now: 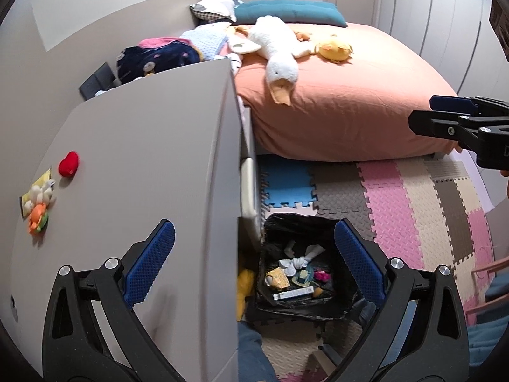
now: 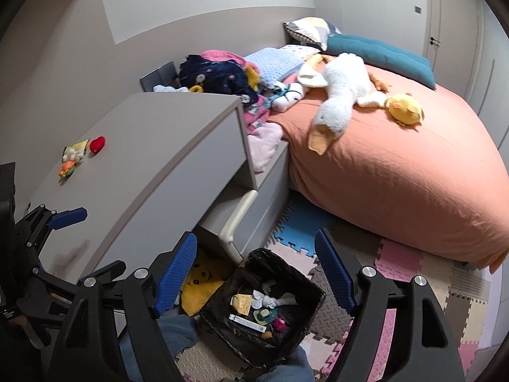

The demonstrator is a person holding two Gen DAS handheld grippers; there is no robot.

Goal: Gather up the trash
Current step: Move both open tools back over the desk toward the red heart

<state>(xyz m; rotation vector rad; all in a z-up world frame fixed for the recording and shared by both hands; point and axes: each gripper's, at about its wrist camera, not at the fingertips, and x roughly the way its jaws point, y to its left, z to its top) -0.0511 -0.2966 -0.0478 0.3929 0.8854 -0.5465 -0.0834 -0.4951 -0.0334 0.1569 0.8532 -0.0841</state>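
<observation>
Both grippers are spread wide and hold nothing: the left gripper (image 1: 254, 261) and the right gripper (image 2: 256, 270) hang above the black-lined trash bin (image 2: 310, 305), which stands upright on the foam mat (image 1: 413, 210) with its opening facing up. Inside the bin a white carton (image 1: 292, 293) lies flat, long axis along the bin's near wall, beside a knotted white cloth (image 1: 299, 262); smaller pieces are hard to make out. Beside the bin stands the grey dresser (image 1: 143, 146), and a yellow plush (image 2: 200, 286) is partly hidden beneath it.
</observation>
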